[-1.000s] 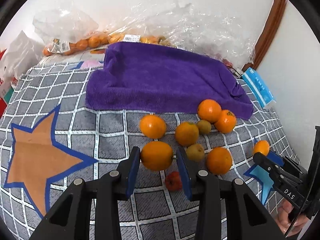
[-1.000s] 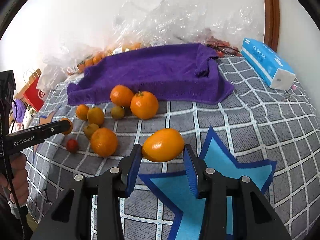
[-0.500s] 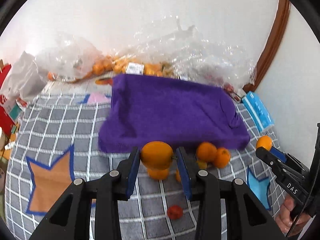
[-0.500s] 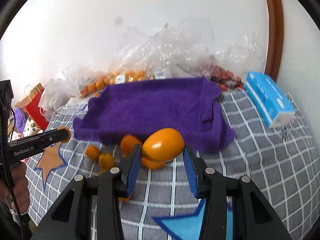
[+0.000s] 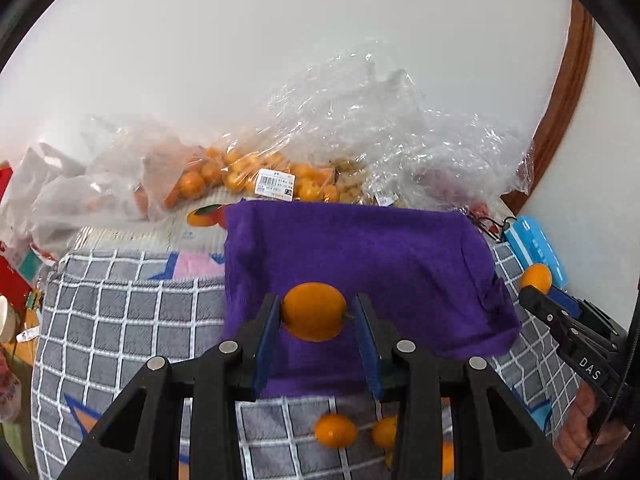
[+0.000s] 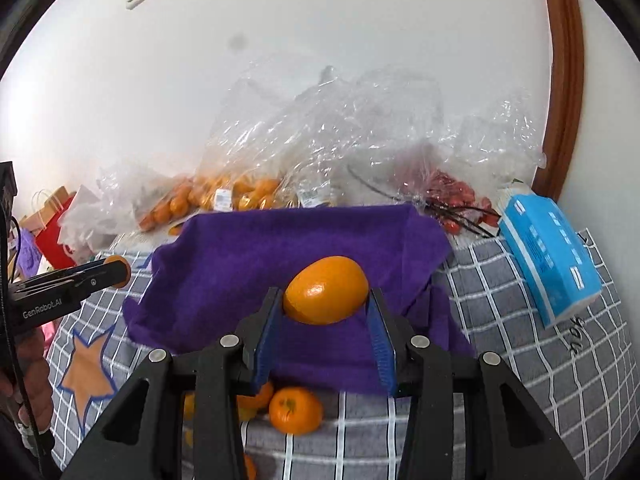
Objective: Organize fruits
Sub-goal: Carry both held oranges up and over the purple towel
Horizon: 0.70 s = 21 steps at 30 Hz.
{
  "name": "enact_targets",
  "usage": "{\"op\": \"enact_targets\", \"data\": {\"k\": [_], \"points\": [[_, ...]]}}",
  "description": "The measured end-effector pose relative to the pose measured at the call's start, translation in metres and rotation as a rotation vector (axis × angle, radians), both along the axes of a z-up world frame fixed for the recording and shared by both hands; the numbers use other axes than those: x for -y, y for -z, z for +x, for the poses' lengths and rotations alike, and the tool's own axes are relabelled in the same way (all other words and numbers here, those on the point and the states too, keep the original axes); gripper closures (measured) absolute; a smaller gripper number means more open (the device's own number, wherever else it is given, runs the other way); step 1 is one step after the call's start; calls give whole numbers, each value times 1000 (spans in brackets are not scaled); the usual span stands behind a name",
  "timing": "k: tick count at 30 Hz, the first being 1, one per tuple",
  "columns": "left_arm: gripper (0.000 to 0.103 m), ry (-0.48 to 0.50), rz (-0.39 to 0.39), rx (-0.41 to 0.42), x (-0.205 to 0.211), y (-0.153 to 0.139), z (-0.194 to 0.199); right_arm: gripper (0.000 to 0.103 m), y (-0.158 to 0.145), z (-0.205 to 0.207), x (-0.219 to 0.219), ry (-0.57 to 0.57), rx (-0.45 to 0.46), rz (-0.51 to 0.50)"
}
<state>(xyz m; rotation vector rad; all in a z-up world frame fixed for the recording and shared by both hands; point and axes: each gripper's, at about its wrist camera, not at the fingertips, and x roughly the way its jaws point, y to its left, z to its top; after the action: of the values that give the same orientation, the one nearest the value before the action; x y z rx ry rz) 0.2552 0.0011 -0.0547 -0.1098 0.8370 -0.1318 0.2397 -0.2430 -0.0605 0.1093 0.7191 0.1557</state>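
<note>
Left gripper (image 5: 315, 314) closed on round orange fruit (image 5: 314, 311), blue pads pressed against both sides, fruit held above purple towel (image 5: 360, 264). Towel spread on grey checked cloth (image 5: 132, 320). Loose oranges (image 5: 335, 430) seen below towel's near edge, partly hidden by gripper frame. Right gripper (image 5: 538, 286) seen at right edge, second orange (image 5: 535, 277) clamped at its tip. Bagged oranges (image 5: 240, 172) and crumpled clear plastic (image 5: 380, 132) piled behind towel against white wall. Blue packet (image 5: 536, 246) beside towel's far right corner.
</note>
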Motion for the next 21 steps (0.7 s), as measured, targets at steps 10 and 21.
{"op": "enact_targets", "data": {"k": [10,21], "points": [[68,3,-24,-34,4,12,39,61,2,42,1,8,7,-25],[68,4,-4,-76,7,33,68,61,30,70,6,22,-32,-41]]}}
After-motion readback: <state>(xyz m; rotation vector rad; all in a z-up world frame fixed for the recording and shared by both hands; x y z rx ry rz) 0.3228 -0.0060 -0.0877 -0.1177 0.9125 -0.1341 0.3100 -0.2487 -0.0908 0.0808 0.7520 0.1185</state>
